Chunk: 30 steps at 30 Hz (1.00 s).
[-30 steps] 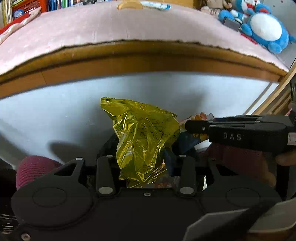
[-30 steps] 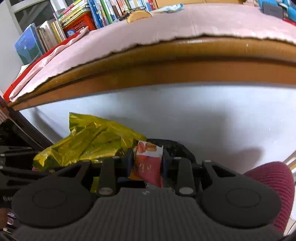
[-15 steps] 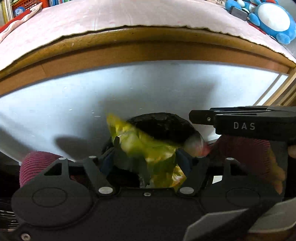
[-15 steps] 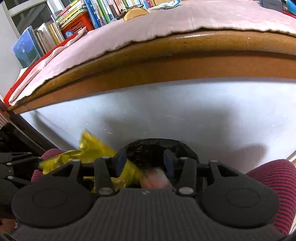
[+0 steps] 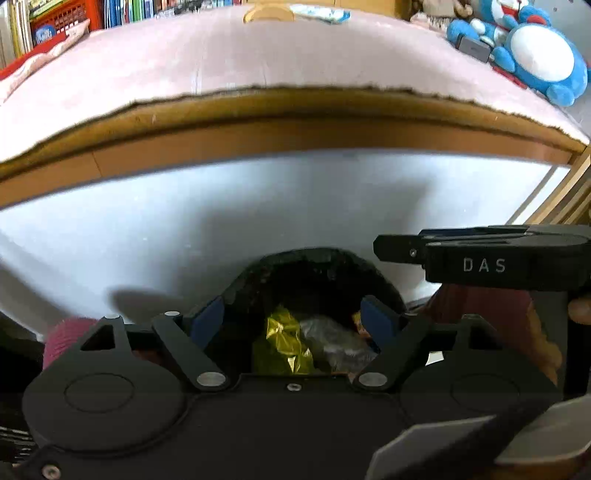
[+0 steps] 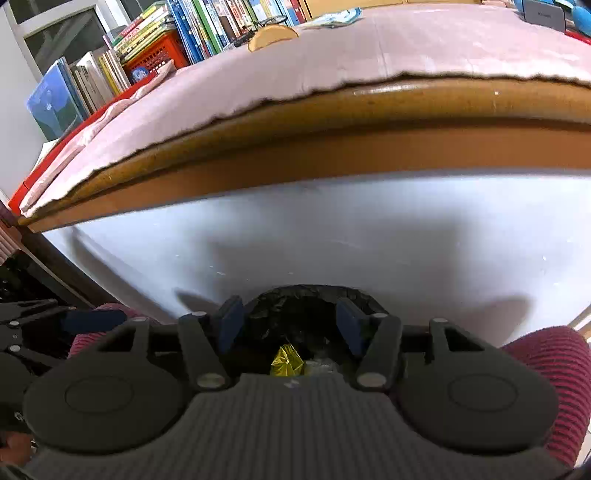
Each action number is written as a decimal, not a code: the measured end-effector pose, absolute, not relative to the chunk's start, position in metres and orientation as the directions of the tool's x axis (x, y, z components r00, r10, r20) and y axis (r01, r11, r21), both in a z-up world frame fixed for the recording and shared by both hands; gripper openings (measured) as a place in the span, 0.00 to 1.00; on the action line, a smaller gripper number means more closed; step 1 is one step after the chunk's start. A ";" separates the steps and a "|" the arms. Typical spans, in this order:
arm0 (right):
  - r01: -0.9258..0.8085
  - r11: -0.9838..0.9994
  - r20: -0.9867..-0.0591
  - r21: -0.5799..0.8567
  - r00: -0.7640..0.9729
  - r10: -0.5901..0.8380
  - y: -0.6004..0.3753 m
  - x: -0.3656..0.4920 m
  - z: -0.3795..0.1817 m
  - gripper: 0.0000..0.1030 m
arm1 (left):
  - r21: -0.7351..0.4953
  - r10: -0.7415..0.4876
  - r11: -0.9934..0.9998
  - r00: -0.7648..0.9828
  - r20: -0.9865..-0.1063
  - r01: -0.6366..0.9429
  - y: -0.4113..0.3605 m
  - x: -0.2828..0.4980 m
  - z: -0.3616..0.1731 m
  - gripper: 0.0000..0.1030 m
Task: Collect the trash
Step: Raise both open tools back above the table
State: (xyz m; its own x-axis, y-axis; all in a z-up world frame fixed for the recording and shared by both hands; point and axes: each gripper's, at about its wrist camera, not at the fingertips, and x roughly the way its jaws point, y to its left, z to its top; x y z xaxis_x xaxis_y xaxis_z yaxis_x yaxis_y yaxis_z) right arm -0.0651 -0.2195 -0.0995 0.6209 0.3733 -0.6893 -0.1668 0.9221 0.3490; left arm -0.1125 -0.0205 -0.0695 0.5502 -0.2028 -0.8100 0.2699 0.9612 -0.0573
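The trash sits inside a black bin below the left gripper: a crumpled gold wrapper beside a clear plastic wrapper, with a scrap of orange at the bin's right edge. The left gripper's 2 blue-padded jaws are spread wide with nothing between them. At the right of this view the side of the right gripper reads "DAS".

From the right wrist, the right gripper also hangs over the bin, jaws apart and empty. The gold wrapper shows low in the bin. Behind, a row of books stands past a table covered in pink cloth; their titles are too small to read.
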 end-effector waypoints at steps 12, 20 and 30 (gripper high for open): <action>-0.273 0.891 -0.501 0.363 0.749 0.434 -0.245 -0.058 -0.023 0.71 | -0.124 -0.285 0.955 0.726 -0.626 0.269 -0.016 -0.092 0.011 0.80; -0.243 0.924 -0.420 0.297 0.835 0.355 -0.267 -0.016 0.011 0.74 | -0.072 -0.232 0.971 0.835 -0.498 0.227 -0.026 -0.033 0.055 0.86; -0.217 0.945 -0.424 0.245 0.852 0.306 -0.277 0.055 0.026 0.82 | -0.240 -0.303 0.949 0.801 -0.516 0.205 -0.029 0.097 0.058 0.89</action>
State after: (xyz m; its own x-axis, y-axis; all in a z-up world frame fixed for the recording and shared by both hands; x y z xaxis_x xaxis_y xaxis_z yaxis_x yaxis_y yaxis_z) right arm 0.0546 -0.2773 0.0265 0.8525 0.3061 -0.4237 -0.2175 0.9448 0.2450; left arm 0.0965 -0.0288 0.0581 0.8009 -0.3034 -0.5163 0.2047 0.9489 -0.2401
